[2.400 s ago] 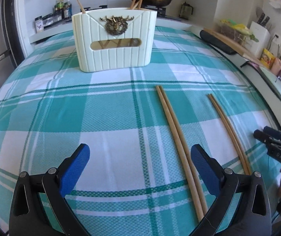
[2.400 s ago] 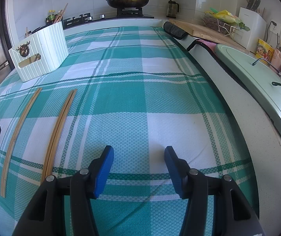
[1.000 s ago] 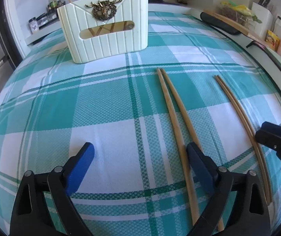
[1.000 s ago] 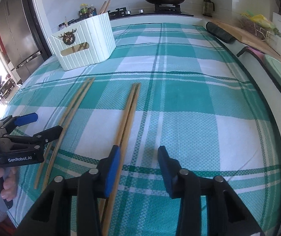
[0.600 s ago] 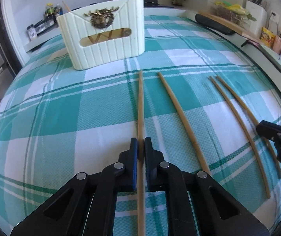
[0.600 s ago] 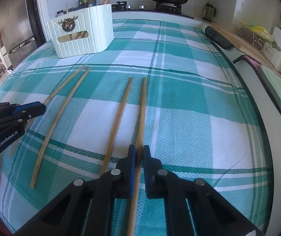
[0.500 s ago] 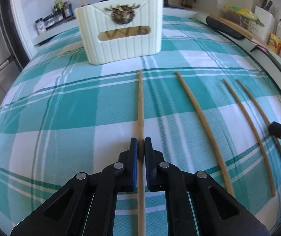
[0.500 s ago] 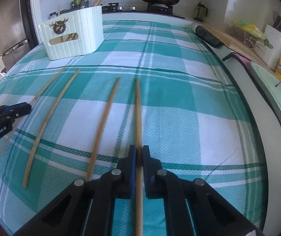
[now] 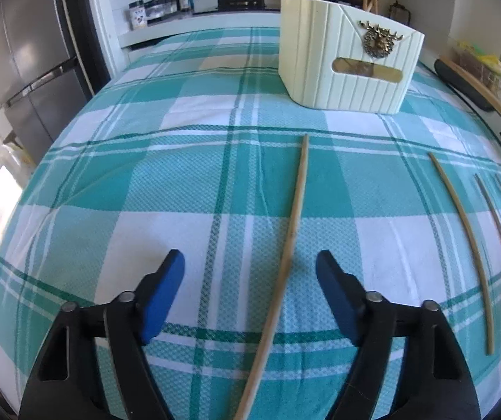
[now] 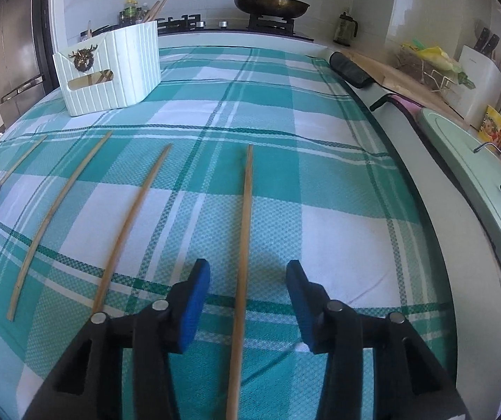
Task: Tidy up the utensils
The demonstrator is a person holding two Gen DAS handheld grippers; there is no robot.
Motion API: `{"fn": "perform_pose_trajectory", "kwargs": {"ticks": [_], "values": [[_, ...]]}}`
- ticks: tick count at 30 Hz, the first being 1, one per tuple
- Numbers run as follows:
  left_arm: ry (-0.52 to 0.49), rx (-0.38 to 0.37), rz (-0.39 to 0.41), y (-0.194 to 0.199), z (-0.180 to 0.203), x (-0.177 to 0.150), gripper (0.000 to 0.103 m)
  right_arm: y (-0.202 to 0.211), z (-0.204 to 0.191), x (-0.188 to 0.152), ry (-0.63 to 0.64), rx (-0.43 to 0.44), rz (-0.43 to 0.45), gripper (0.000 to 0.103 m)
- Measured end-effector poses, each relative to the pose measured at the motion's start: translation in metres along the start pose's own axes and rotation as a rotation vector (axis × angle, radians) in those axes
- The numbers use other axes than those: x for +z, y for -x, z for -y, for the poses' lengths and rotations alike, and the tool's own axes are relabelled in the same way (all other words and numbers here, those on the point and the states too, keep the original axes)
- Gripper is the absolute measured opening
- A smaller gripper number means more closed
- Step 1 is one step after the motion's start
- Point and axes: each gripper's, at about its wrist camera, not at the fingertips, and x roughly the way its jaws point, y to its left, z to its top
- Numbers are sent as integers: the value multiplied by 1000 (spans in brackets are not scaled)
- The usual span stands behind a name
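While hanging over the teal-and-white checked tablecloth (image 9: pixel 180 182), left gripper (image 9: pixel 250 266) spread wide, blue pads (image 9: pixel 164 294) clear of the long bamboo chopstick (image 9: pixel 290 241) lying between them; jaws just opened, nothing pinched. Chopstick flat on the cloth, running from the near edge of the table toward the far edge, tip aimed slightly left of the cream ribbed utensil holder with a brass stag emblem (image 9: pixel 348 66). Three more bamboo chopsticks off toward the right edge, the nearest (image 9: pixel 460 234) well apart from the first, the other two close together.

Right gripper (image 10: pixel 248 281) likewise parted, less widely, jaws just opened; another bamboo chopstick (image 10: pixel 245 227) resting on the cloth between the pads without touching either. Beside it on the left, a second loose stick (image 10: pixel 135 217), then a third (image 10: pixel 57 210), then a fourth (image 10: pixel 8 171) near the left edge, all fanned side by side and apart. Holder (image 10: pixel 110 70) upright near the far left corner of the table, more sticks poking out of its top. Beyond the far edge, a dark lidded pan (image 10: pixel 271 3) on a stove.
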Motion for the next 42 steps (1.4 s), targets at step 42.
{"fn": "perform_pose_trajectory", "kwargs": {"ticks": [42], "values": [[-100,-102,-29,-29,-18,15,103,-12,18,6,-50,40,4,65]]}}
